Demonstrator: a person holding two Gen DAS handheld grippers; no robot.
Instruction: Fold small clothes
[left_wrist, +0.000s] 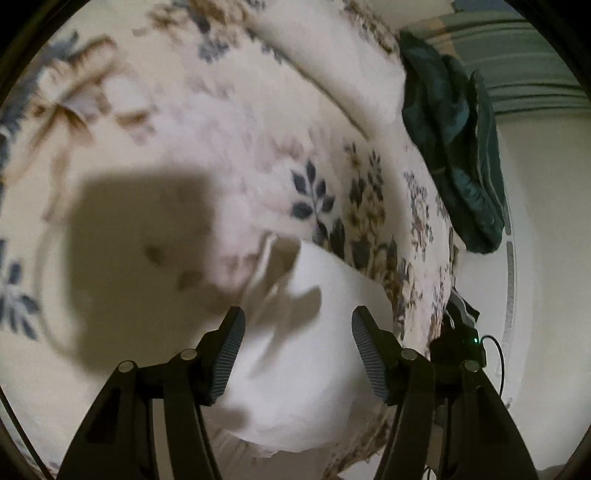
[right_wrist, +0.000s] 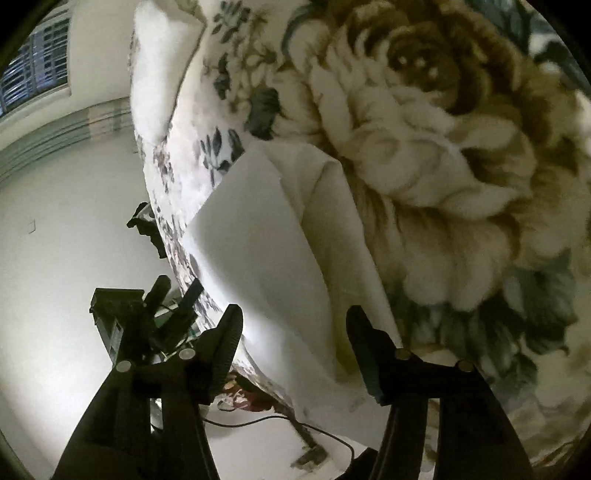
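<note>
A small white garment (left_wrist: 314, 350) lies on a floral blanket (left_wrist: 184, 129), folded into a smooth panel with a strap-like edge at its far left. My left gripper (left_wrist: 297, 325) is open above it, fingers astride the cloth, holding nothing. In the right wrist view the same white garment (right_wrist: 266, 258) lies near the blanket's edge, with a fold ridge running along its right side. My right gripper (right_wrist: 293, 321) is open over its near end, empty.
A dark green garment (left_wrist: 454, 147) lies at the far right edge of the bed. The floral blanket (right_wrist: 443, 147) drops off to a pale floor (right_wrist: 74, 221) at left. A black device with cables (right_wrist: 125, 314) stands beside the bed.
</note>
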